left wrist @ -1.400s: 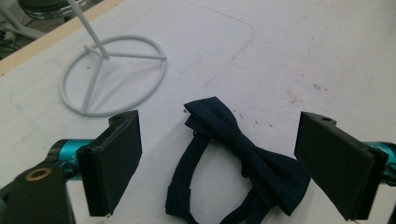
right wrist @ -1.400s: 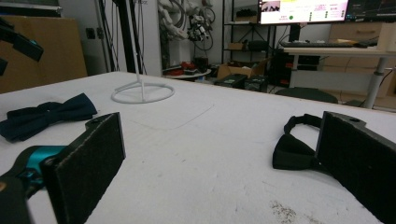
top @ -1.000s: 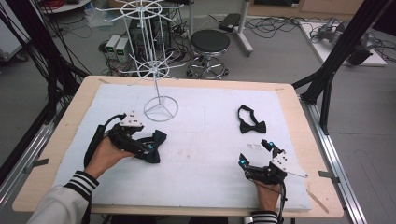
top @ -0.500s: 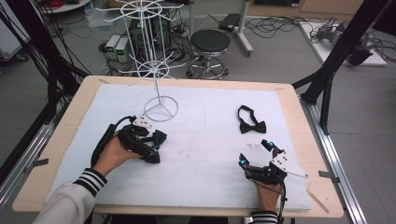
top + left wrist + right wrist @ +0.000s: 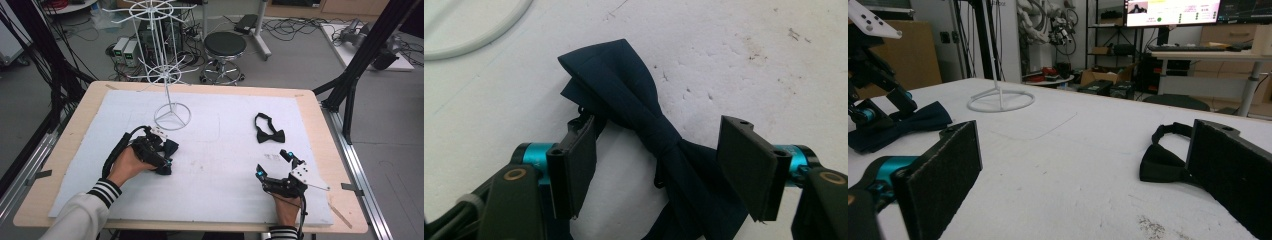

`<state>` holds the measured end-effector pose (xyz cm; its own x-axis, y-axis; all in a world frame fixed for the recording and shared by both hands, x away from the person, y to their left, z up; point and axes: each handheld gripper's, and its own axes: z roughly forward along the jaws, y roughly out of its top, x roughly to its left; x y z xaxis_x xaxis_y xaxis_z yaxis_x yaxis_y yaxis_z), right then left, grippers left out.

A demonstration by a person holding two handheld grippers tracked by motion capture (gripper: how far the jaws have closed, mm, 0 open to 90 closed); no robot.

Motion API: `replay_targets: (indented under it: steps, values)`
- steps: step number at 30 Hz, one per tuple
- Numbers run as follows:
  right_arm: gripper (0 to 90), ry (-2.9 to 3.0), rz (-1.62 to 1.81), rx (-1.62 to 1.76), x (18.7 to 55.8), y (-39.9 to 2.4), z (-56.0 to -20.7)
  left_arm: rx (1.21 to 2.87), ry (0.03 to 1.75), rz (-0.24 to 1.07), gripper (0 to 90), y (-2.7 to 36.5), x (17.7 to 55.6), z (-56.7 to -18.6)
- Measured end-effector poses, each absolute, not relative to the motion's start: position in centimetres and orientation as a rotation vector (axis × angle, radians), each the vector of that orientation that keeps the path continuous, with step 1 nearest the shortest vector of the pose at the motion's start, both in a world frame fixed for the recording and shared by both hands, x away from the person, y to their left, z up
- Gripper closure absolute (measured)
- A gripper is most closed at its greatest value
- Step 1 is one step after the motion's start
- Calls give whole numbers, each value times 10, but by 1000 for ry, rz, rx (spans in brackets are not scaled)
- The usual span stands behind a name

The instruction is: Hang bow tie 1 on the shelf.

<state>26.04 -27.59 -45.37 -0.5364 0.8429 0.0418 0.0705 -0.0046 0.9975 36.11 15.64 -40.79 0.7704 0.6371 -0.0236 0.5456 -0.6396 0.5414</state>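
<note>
Bright, even room light (soft shadows); close views slightly blurred.

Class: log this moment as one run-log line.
left hand-held gripper: closing around navy bow tie | right hand-held gripper: open, idle | black bow tie: untouched

The right gripper has its jaws wide apart over the white counter. A black bow tie lies just beside its right jaw. Farther left, the left gripper sits on a navy bow tie, near a white stand.
</note>
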Motion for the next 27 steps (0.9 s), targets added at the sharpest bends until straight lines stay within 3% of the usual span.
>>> replay_targets:
  steps: [14,27]
  values:
    - [7,1659,1603,953,260,-276,-454,2436,964,185,455,152,364,-414]
    - [7,1658,1606,953,260,-276,-454,2432,1033,219,696,147,362,-416]
